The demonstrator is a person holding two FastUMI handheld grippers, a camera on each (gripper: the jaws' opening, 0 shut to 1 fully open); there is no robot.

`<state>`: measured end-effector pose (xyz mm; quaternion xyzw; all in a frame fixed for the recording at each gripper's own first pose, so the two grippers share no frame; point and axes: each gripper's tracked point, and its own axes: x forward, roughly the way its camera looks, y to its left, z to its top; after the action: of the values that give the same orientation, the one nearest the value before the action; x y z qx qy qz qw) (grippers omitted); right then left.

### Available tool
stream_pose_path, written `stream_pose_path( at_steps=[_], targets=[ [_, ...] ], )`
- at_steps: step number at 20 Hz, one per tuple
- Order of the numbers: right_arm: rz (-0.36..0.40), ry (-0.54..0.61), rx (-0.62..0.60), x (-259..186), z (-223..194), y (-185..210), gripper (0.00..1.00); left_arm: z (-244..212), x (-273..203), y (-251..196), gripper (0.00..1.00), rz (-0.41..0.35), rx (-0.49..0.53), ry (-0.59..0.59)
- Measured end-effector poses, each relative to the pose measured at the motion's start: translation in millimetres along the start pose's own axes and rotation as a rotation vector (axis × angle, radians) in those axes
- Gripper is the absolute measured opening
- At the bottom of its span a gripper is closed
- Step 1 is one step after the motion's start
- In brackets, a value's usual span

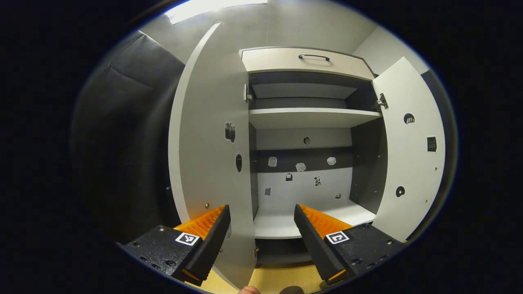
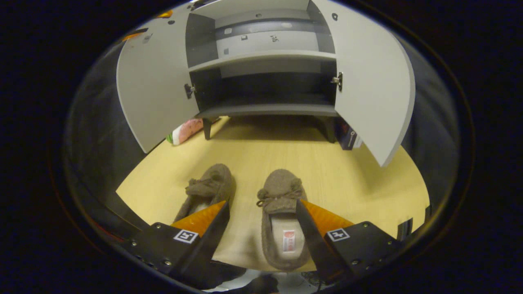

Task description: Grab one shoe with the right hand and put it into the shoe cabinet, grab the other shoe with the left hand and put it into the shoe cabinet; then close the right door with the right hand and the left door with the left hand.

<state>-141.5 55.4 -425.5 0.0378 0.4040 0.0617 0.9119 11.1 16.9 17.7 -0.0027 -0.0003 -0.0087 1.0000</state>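
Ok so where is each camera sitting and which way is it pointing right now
Left gripper view: rides the left gripper, held high, facing the open shoe cabinet; open fingers and a fingertip at the bottom edge.
Right gripper view: rides the right gripper, tilted down at two shoes, the right shoe between its open fingers, the left shoe beside.
Shared: the cabinet, both doors open.

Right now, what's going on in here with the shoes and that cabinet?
A person is starting to put a pair of slippers away. The right tool hangs open above the right slipper on the wooden floor, with the left slipper beside it. The left tool is open, facing the shoe cabinet, whose two doors stand wide. Nothing is gripped yet.
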Motion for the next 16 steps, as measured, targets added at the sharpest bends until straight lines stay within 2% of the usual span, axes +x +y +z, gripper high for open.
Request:
stream_pose_path(
  at_steps=[5,6,11,12,13,14,15,16],
  targets=[
    [-0.014,0.09,0.063,25,-33,1,0.94,-1,-1,-2,0.96,-0.024,0.005,0.006],
    [-0.02,0.092,0.062,32,-33,0,0.82,0,-1,-2,0.96,-0.029,0.003,0.004],
    [-0.05,0.106,0.062,64,-24,-1,0.73,-1,-3,-4,0.98,-0.055,0.001,0.0],
    [-0.061,0.108,0.063,70,-22,-2,0.58,-1,-3,-4,0.99,-0.062,0.001,-0.003],
    [-0.064,0.124,0.065,80,-25,-2,0.52,-2,-4,-4,0.98,-0.068,0.001,-0.002],
    [-0.073,0.131,0.062,82,-26,-4,0.52,-3,-4,-5,0.96,-0.076,0.001,-0.001],
    [-0.12,0.107,0.051,80,-18,-13,0.49,-4,-5,-5,0.96,-0.081,0.002,0.001],
    [-0.136,0.11,0.06,88,-19,-16,0.31,-3,-5,-6,0.98,-0.089,0.009,-0.004]
  ],
)
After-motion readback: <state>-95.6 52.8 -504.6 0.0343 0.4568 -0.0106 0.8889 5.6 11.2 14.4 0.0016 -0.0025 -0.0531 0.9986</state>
